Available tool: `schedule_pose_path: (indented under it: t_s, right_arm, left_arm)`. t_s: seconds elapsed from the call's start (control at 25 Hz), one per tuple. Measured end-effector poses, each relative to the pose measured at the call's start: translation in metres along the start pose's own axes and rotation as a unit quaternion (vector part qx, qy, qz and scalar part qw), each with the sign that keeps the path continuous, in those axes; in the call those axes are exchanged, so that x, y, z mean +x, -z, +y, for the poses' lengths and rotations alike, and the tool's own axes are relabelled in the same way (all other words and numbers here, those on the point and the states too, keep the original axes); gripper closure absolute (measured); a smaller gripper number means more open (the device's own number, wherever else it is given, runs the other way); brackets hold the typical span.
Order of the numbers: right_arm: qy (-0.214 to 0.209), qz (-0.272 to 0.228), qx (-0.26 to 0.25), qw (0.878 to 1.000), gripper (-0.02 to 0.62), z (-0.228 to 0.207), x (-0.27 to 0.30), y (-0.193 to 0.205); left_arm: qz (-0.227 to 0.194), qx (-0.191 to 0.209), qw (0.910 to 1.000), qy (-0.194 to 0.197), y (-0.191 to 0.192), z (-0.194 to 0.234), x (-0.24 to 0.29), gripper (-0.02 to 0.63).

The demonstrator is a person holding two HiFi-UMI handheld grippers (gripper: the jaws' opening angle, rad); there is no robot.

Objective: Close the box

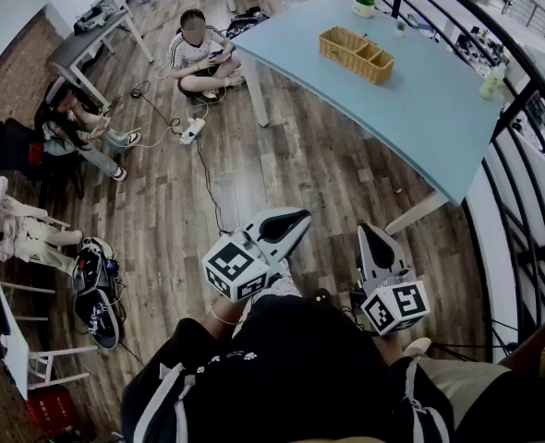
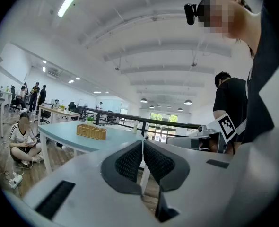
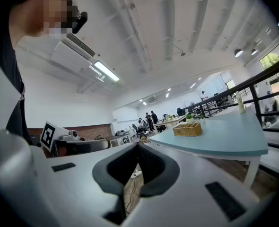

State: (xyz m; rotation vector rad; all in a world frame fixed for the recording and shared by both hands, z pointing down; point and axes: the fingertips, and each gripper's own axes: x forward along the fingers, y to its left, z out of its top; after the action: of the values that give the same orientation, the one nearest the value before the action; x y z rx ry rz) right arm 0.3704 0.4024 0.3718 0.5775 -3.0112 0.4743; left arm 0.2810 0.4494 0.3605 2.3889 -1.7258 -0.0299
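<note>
A woven wicker box (image 1: 356, 53) with open compartments stands on the light-blue table (image 1: 420, 109), far ahead of me. It also shows in the left gripper view as a wicker box (image 2: 91, 132) and in the right gripper view as a wicker box (image 3: 187, 129). My left gripper (image 1: 296, 220) is held level over the wooden floor, well short of the table, jaws shut and empty (image 2: 142, 144). Beside it, my right gripper (image 1: 369, 235) is also shut with nothing in it (image 3: 138, 145). Neither touches anything.
A person (image 1: 199, 49) sits on the floor by the table's left end, and another (image 1: 78, 127) sits further left. A power strip (image 1: 191, 132) with cables lies on the floor. A black railing (image 1: 522, 127) runs behind the table. A potted plant (image 1: 365, 1) and a bottle (image 1: 490, 81) stand on the table.
</note>
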Motion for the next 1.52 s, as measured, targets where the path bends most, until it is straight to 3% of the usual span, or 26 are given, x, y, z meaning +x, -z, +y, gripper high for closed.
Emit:
schedule_pose_path:
  t_s: [0.48,0.88,1.52]
  right_arm:
    - [-0.006,-0.013,0.002,1.000,0.594,-0.004,0.012,-0.007]
    - [0.005,0.004,0.013,1.000,0.594,-0.024,0.043,-0.001]
    - [0.031,0.038,0.036,0.998,0.563,-0.068,0.137,0.008]
  left_arm:
    - [-0.001,-0.008,0.9999,-0.009,-0.002,0.016,0.005,0.586]
    - [0.010,-0.019,0.9997,-0.013,0.002,0.049,0.018,0.586]
    - [0.033,-0.038,0.9987,0.003,0.012,0.146,0.058,0.586]
